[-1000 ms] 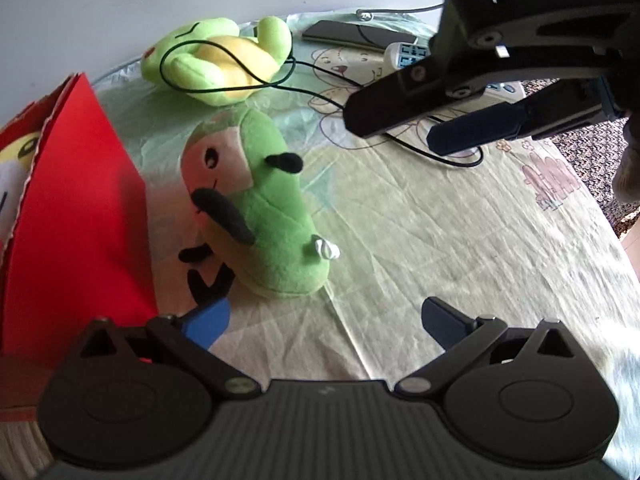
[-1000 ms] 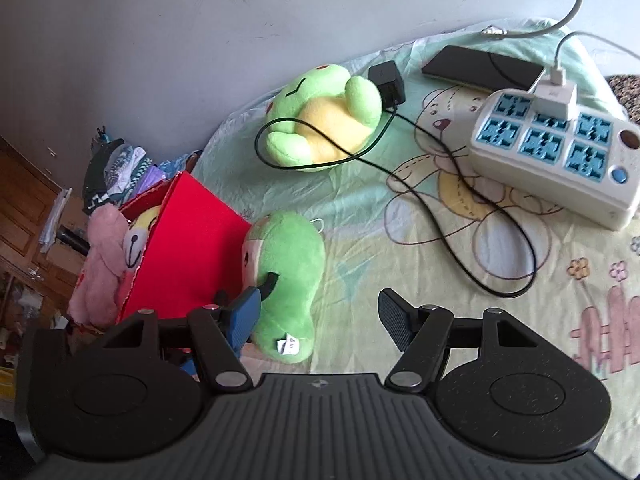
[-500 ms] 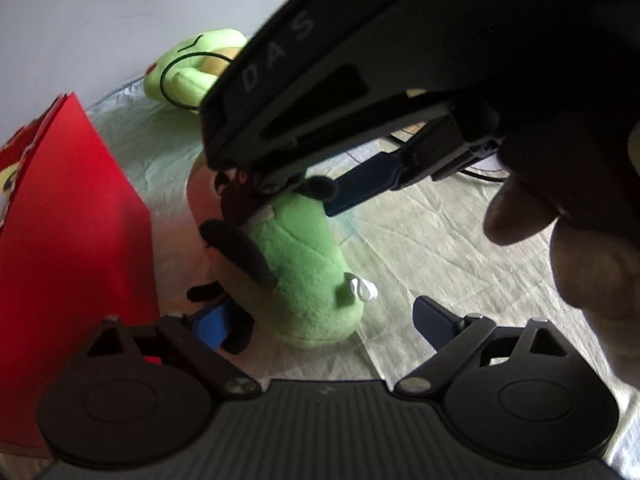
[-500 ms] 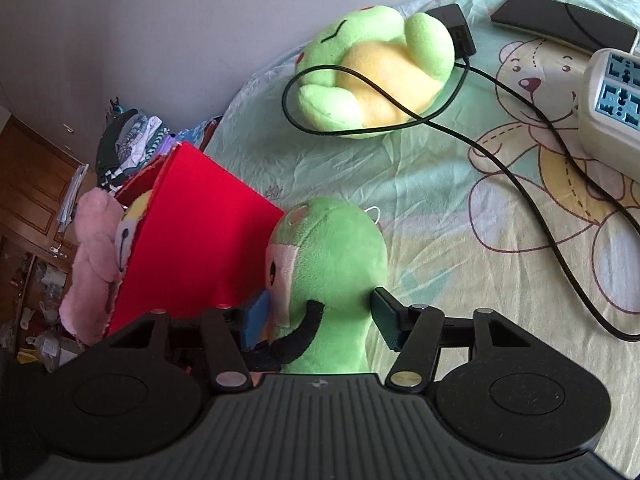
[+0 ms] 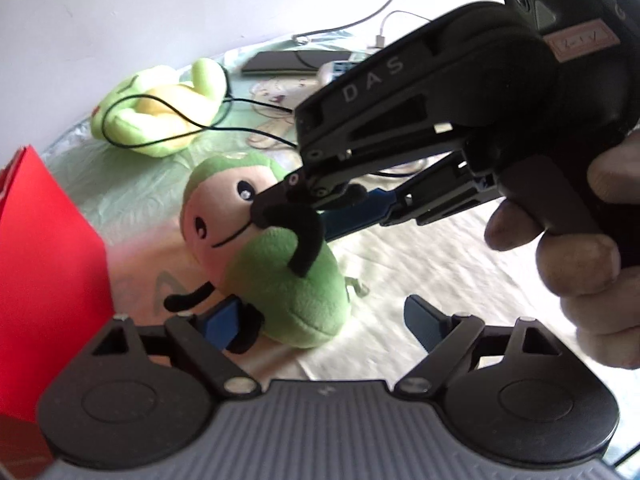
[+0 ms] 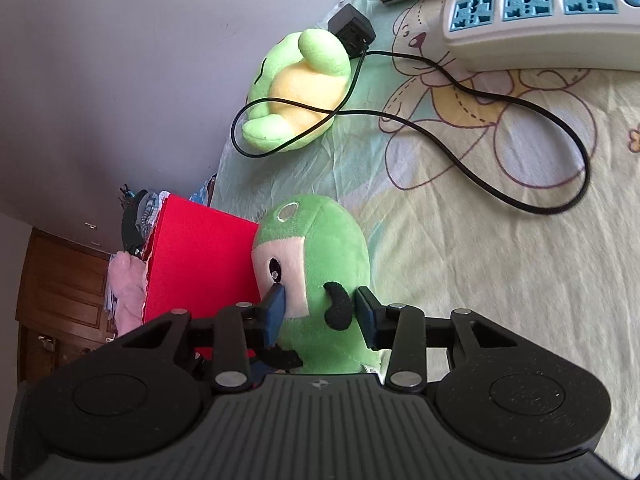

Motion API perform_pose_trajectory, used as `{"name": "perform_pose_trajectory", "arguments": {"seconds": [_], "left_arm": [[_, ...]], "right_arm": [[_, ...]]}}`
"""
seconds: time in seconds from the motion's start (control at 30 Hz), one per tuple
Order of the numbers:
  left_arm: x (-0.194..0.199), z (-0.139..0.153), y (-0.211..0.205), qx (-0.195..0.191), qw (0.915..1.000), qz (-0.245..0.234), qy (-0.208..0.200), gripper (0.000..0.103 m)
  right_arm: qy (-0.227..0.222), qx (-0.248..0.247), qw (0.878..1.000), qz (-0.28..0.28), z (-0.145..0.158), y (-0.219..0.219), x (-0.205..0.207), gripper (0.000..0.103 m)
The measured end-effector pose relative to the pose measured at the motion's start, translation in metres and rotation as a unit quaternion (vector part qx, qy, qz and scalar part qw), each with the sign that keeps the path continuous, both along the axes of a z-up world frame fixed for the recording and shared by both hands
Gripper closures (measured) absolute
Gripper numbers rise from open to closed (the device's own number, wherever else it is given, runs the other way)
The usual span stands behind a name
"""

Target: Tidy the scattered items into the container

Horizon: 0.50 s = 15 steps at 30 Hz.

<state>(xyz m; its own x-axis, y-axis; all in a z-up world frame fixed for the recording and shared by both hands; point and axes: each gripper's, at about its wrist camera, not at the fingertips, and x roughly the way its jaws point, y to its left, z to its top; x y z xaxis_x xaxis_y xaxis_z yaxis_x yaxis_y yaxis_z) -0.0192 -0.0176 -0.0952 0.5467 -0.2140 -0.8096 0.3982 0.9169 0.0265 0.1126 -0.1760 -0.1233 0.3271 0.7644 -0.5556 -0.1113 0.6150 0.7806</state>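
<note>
Right gripper (image 6: pixel 318 314): I have its fingers closing on the green plush (image 6: pixel 316 276), one pad against the face, the other just beyond the black arm; they look to be pressing in.
Left gripper (image 5: pixel 326 320): its fingers are closing too; the left pad is at the plush's black foot, the right pad is clear of it, so I count it as not gripping.
Plush position: propped on the sheet (image 6: pixel 460 260), head toward the far side, just right of the red box (image 6: pixel 200 264).
Long axis: runs near to far, roughly along my right fingers, which straddle its width.
Key relation: the box is to the left of the plush, its opening above the plush.
Nearer hand: right, already on it.
Other plush (image 6: pixel 298 92): far side, cable (image 6: pixel 440 120) draped over it.
</note>
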Motion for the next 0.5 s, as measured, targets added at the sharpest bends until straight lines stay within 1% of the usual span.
{"name": "perform_pose_trajectory", "arguments": {"seconds": [0.13,0.3,0.37,0.4,0.5], "left_arm": [[-0.015,0.005,-0.008,-0.033,0.999,-0.028,0.016,0.016],[-0.038,0.012,-0.009,-0.051,0.9971,-0.053,0.019,0.016],[-0.045,0.019,-0.006,-0.059,0.9966,-0.057,0.009,0.015],[-0.047,0.022,-0.003,-0.064,0.9964,-0.056,0.004,0.013],[-0.047,0.029,0.008,-0.079,0.996,-0.042,-0.005,0.011]], "right_arm": [[0.003,-0.002,1.0,-0.012,0.003,-0.011,-0.019,0.062],[0.019,0.004,0.999,-0.027,-0.003,-0.026,-0.043,0.061],[0.021,0.001,0.999,-0.046,-0.004,-0.033,-0.05,0.058],[0.019,-0.004,0.998,-0.057,-0.004,-0.036,-0.053,0.056],[0.012,-0.017,0.997,-0.076,-0.003,-0.043,-0.056,0.056]]}}
